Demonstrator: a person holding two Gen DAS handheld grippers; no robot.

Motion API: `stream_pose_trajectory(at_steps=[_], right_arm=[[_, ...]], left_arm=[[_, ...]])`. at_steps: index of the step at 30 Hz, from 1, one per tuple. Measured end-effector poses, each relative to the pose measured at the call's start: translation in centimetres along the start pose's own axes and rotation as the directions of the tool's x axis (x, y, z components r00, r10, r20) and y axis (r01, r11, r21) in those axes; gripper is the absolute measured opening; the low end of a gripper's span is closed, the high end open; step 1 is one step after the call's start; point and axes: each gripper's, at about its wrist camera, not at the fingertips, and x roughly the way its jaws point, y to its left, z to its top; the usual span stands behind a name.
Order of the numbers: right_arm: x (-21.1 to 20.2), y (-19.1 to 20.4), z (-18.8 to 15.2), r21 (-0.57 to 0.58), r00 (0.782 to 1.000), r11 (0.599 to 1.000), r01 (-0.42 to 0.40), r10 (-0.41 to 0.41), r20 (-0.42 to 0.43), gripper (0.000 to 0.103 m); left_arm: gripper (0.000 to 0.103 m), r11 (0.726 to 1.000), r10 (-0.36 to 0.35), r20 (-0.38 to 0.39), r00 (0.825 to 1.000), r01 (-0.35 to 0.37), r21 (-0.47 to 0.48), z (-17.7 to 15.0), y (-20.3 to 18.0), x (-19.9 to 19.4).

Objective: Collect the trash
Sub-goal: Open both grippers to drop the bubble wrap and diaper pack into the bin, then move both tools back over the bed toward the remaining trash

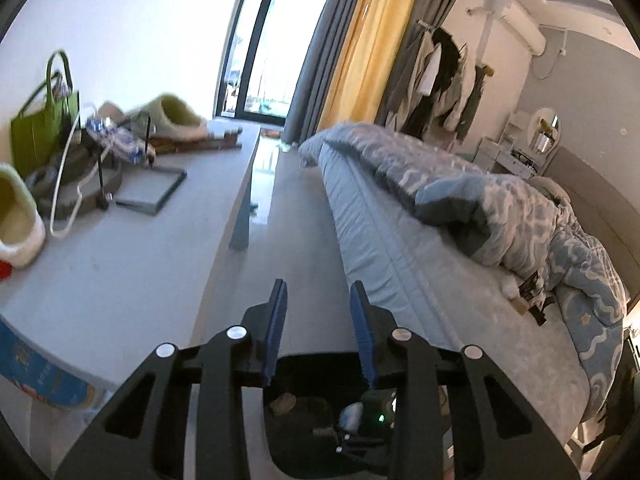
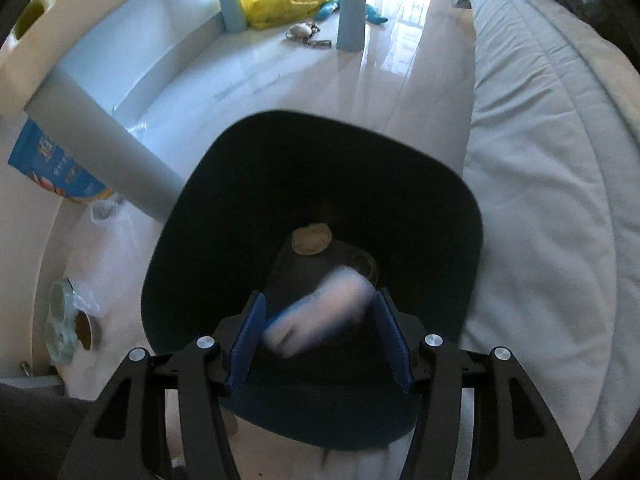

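Note:
A dark bin [image 2: 248, 184] stands on the floor between table and bed. In the right wrist view my right gripper [image 2: 318, 306] hovers over its mouth, jaws apart, with a blurred white-and-blue piece of trash [image 2: 320, 314] between the pads; whether the pads still touch it I cannot tell. A tan scrap [image 2: 311, 239] lies inside the bin. In the left wrist view my left gripper [image 1: 320, 292] is open and empty, above the bin [image 1: 304, 364], pointing down the aisle.
A grey table [image 1: 120, 264] on the left holds slippers [image 1: 16, 216], a green bag [image 1: 40, 128] and a blue-white wrapper [image 1: 116, 140]. A blue packet [image 2: 52, 164] hangs off its edge. The bed [image 2: 540, 200] runs along the right. Yellow bag [image 2: 280, 0] on floor.

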Motion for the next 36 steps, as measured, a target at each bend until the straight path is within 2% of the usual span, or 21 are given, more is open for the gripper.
stream_pose_trajectory(at_steps=[1, 3, 8, 14, 20, 25, 30, 36], right_arm=[[0.1, 0.0, -0.1, -0.003, 1.000, 1.000, 0.003, -0.003, -0.003, 0.072], [0.2, 0.2, -0.3, -0.012, 1.000, 1.000, 0.011, -0.012, -0.005, 0.076], [-0.2, 0.1, -0.4, -0.017, 1.000, 1.000, 0.002, -0.002, 0.004, 0.077], [-3.8, -0.5, -0.1, -0.021, 0.994, 0.999, -0.032, 0.034, 0.108, 0.077], [-8.9, -2.1, -0.1, -0.019, 0.971, 0.998, -0.056, 0.059, 0.232, 0.077], [-13.4, -4.3, -0.8, -0.003, 0.940, 0.998, -0.063, 0.060, 0.334, 0.077], [-15.7, -7.3, -1.9, 0.036, 0.924, 0.998, -0.055, 0.037, 0.381, 0.077], [-17.5, -11.0, -3.6, 0.091, 0.911, 0.995, -0.037, -0.003, 0.412, 0.076]], left_arm=[[0.035, 1.000, -0.002, 0.011, 1.000, 0.002, 0.006, 0.2, -0.2, -0.3], [0.035, 1.000, -0.008, 0.026, 1.000, 0.008, 0.010, 0.5, -0.4, -0.6], [0.035, 1.000, -0.022, 0.041, 0.999, 0.022, -0.003, 1.1, -1.1, -0.8], [0.034, 1.000, -0.027, 0.044, 0.999, 0.027, 0.005, 1.3, -2.7, -0.4], [0.034, 0.999, -0.032, 0.051, 0.998, 0.031, 0.018, 1.9, -4.5, -0.1], [0.035, 0.999, -0.031, 0.062, 0.998, 0.029, 0.031, 2.4, -6.3, 0.3], [0.037, 0.998, -0.039, 0.050, 0.998, 0.036, 0.055, 2.4, -8.8, 1.4], [0.046, 0.995, -0.069, 0.048, 0.996, 0.065, 0.075, 2.4, -11.9, 2.3]])
